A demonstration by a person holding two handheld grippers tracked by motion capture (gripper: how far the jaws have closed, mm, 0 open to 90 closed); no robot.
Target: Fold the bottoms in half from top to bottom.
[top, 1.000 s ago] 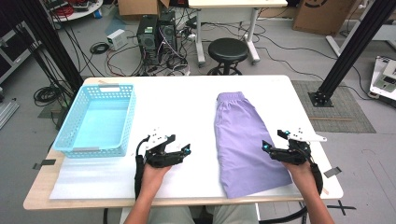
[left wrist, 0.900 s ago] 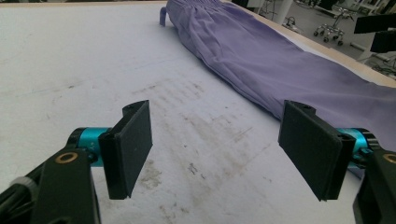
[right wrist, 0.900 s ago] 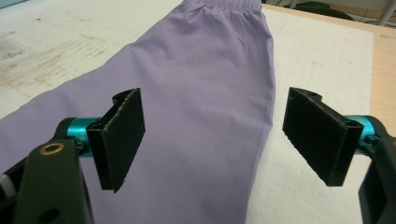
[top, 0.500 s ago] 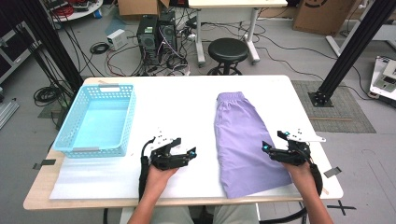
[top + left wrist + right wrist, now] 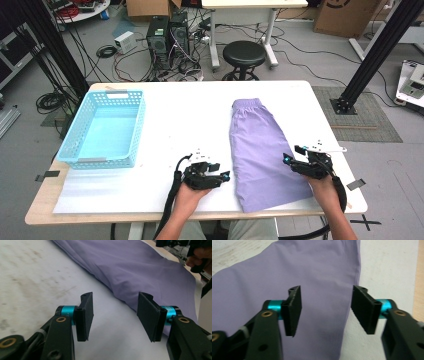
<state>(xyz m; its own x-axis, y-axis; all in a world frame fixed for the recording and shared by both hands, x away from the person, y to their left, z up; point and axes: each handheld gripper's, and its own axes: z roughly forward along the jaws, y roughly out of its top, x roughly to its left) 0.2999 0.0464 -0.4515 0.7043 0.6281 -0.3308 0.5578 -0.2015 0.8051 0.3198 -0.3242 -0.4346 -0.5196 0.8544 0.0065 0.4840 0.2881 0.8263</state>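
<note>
A pair of lilac fabric shorts [image 5: 260,145] lies flat on the right half of a white rectangular surface [image 5: 195,110]. Its gathered waistband points to the far side, and its leg hems reach almost to the near edge.

The right claw [image 5: 287,160], a black two-jaw tool with teal joints held in the person's right hand [image 5: 324,185], sits at the right edge of the shorts, near the hem. Seen from the right gripper view, its jaws have just been closing but stand apart. The right edge of the shorts [image 5: 317,290] lies below and between them, and the pads do not press on the cloth.

The left claw [image 5: 226,176], held in the person's left hand [image 5: 192,192], rests low over the surface just beside the left edge of the shorts. From the left gripper view, its jaws have also just been closing and stand apart over bare white surface [image 5: 37,277]. The folded edge of the shorts [image 5: 140,272] lies just beyond the tips, and nothing is gripped.

A light blue plastic basket [image 5: 131,131] with a lattice wall stands on the left half of the surface, well apart from the shorts.

Beyond the far edge, on the grey floor, stand a round black stool [image 5: 245,52], black computer towers [image 5: 167,32] and loose cables [image 5: 105,51]. Black metal frame posts [image 5: 380,50] rise at both sides.
</note>
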